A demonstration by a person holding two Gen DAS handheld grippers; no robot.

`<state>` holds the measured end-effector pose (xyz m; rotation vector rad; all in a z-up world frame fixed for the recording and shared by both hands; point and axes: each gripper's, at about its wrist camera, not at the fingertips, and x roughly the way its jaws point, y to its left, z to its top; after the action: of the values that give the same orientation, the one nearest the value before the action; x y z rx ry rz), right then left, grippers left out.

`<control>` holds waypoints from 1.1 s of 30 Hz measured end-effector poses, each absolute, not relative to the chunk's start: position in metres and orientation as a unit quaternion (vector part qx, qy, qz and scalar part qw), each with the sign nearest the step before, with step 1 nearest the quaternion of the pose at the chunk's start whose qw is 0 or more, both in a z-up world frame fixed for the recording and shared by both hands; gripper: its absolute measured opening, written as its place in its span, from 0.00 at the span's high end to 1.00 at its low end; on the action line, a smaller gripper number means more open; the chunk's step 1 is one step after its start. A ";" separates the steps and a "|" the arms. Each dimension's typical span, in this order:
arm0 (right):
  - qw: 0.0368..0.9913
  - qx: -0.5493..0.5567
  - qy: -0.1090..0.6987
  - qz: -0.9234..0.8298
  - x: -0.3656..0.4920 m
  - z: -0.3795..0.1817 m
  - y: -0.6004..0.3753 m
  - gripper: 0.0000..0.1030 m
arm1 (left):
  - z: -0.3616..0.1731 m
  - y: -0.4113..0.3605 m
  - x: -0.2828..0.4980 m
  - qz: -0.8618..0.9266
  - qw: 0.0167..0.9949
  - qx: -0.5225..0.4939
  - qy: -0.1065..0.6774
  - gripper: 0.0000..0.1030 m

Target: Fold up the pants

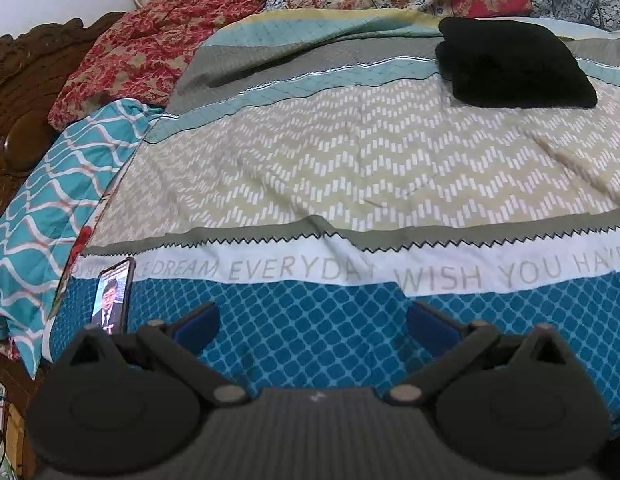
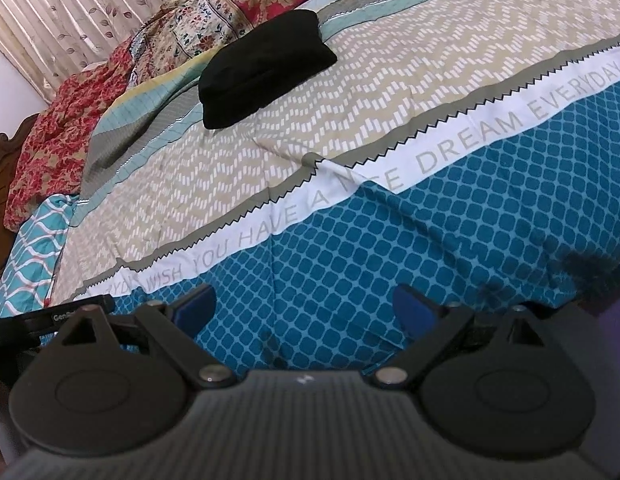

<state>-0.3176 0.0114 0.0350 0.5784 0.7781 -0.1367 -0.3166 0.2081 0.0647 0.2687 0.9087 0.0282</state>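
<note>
A bedroom in a home. A bed fills both views, covered by a patterned bedsheet printed with "WISH YOU HAVE A NICE DREAM EVERYDAY". At the bed's head stands a carved wooden headboard, with floral quilts heaped along the far side. Behind the bed hangs a leaf-print curtain. A phone lies on the bed's near edge.

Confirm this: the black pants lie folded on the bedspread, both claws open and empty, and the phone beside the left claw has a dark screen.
One thing is wrong: the phone has a lit screen showing a man, as the left wrist view shows. The rest stands.
</note>
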 end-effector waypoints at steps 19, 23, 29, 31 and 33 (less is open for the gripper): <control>0.881 0.277 0.378 -0.065 -0.315 0.034 0.013 0.06 | 0.061 0.219 -0.314 0.042 0.882 0.143 0.446 0.00; 0.882 0.274 0.377 -0.064 -0.315 0.035 0.014 0.06 | 0.060 0.219 -0.314 0.040 0.882 0.143 0.448 0.00; 0.882 0.276 0.377 -0.066 -0.316 0.035 0.014 0.06 | 0.059 0.218 -0.315 0.035 0.880 0.142 0.451 0.00; 0.882 0.276 0.377 -0.066 -0.316 0.035 0.014 0.06 | 0.058 0.217 -0.316 0.034 0.880 0.143 0.452 0.00; 0.882 0.275 0.377 -0.065 -0.316 0.035 0.014 0.06 | 0.057 0.217 -0.316 0.032 0.879 0.143 0.454 0.00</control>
<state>-0.3156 0.0136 0.0346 0.5737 0.7849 -0.1363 -0.3158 0.2168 0.0570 0.2986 0.9466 0.0661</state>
